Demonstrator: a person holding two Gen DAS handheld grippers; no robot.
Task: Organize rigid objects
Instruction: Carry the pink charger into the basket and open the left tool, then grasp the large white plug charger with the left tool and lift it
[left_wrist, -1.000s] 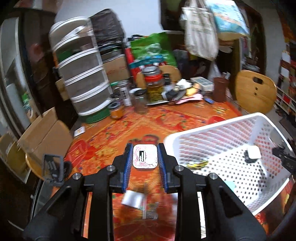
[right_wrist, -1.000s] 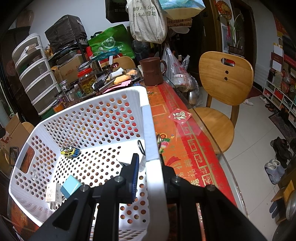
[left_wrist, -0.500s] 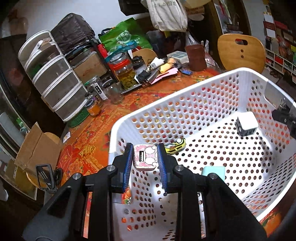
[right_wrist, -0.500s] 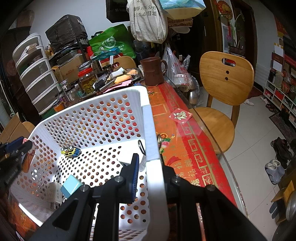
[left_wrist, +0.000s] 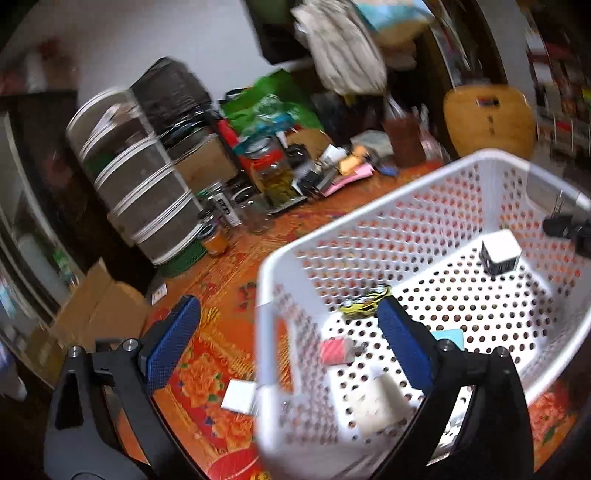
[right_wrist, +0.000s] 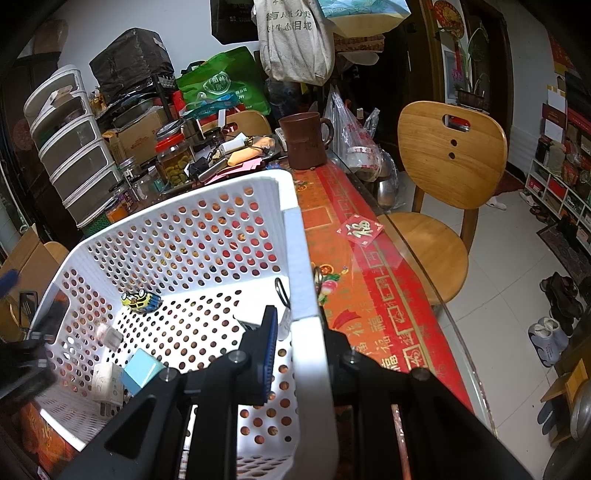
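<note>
Left wrist view: left gripper (left_wrist: 288, 328) is seen wide apart, its jaws just opened, above the white perforated plastic basket (left_wrist: 424, 192).
The small pink rectangular case (left_wrist: 336, 351) lies released on the basket floor; the basket's rim is clamped by the right gripper (right_wrist: 299, 350).

We see warm, fairly dim indoor light in both fisheye views, with black vignetted corners and lines bowing at the edges; the left wrist view is smeared with motion blur throughout, while the right wrist view stays sharp, with soft glare at lower right.
</note>
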